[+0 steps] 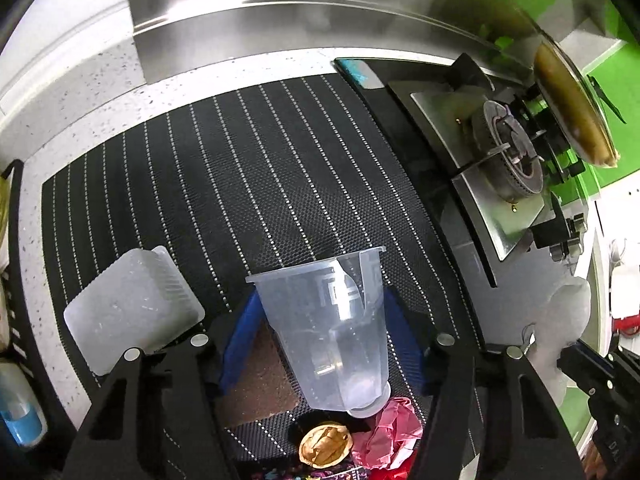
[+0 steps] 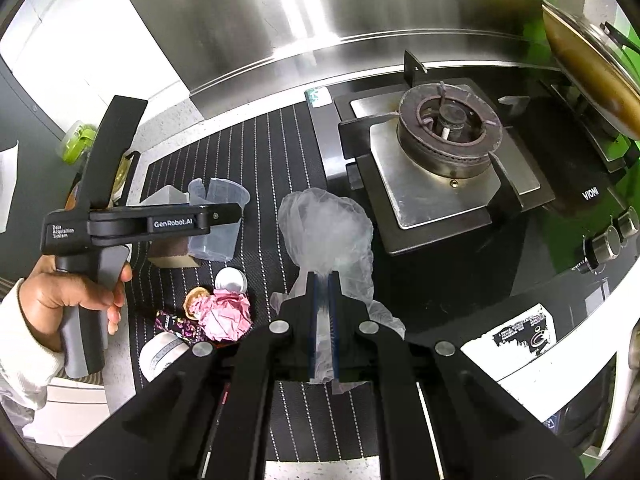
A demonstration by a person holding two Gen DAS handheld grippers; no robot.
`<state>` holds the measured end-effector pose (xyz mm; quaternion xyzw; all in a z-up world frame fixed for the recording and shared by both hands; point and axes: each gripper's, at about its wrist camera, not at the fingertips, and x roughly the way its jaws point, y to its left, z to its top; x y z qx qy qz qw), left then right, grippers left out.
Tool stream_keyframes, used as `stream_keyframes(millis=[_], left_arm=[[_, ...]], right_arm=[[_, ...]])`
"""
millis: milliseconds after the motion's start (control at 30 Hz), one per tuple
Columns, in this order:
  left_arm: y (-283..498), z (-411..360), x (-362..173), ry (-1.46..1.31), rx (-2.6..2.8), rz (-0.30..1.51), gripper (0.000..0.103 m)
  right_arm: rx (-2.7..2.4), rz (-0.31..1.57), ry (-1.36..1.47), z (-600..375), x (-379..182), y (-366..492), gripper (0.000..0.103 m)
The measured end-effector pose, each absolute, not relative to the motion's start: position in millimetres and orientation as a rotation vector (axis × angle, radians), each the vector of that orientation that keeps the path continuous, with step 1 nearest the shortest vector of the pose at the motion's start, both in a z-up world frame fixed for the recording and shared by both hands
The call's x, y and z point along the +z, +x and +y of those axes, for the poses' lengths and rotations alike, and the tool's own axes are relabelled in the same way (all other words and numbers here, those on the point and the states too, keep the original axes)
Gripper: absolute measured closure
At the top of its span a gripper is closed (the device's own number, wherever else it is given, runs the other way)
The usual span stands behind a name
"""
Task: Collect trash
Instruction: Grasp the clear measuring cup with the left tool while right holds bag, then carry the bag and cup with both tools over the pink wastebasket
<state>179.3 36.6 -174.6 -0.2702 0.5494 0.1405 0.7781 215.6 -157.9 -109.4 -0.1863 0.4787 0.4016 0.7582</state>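
A clear plastic cup (image 1: 332,332) lies tipped on the striped black mat (image 1: 240,160), its rim pointing away from me and partly over a brown sponge (image 1: 260,380). My left gripper (image 1: 322,300) has its blue pads (image 1: 240,332) against both sides of the cup. From the right wrist view, a hand (image 2: 76,296) holds that gripper over the cup (image 2: 216,236). My right gripper (image 2: 323,280) is shut on a thin translucent plastic bag (image 2: 324,220), which bulges out beyond the fingertips. Crumpled pink paper (image 2: 228,316) and a brown shell-like scrap (image 1: 326,446) lie close to the cup's base.
A frosted plastic box (image 1: 132,308) rests on the mat left of the cup. A white lid (image 2: 231,280), a purple wrapper (image 2: 176,326) and a white roll (image 2: 164,356) lie nearby. The gas burner (image 2: 448,128) and a lidded pan (image 2: 592,64) stand to the right, with steel backsplash behind.
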Motion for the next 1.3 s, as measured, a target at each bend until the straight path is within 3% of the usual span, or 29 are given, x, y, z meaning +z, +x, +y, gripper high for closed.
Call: stream_keyframes(millis=[267, 633, 933, 1300], left_arm=[[171, 32, -151, -0.537, 0.255, 1.127, 0.043], [128, -13, -65, -0.337, 0.038, 1.012, 0.043], [102, -112, -22, -0.119, -0.331, 0.950, 0.043], [72, -264, -42, 0.024, -0.664, 0.978, 0.043]], right_arm=[[0.878, 1.026, -0.391, -157, -100, 209, 0.098], [0.791, 0.925, -0.286, -196, -55, 157, 0.098], [0.542, 0.831, -0.139, -293, -27, 82, 0.098], [0.226, 0.864, 0.002, -444, -55, 15, 0.098]])
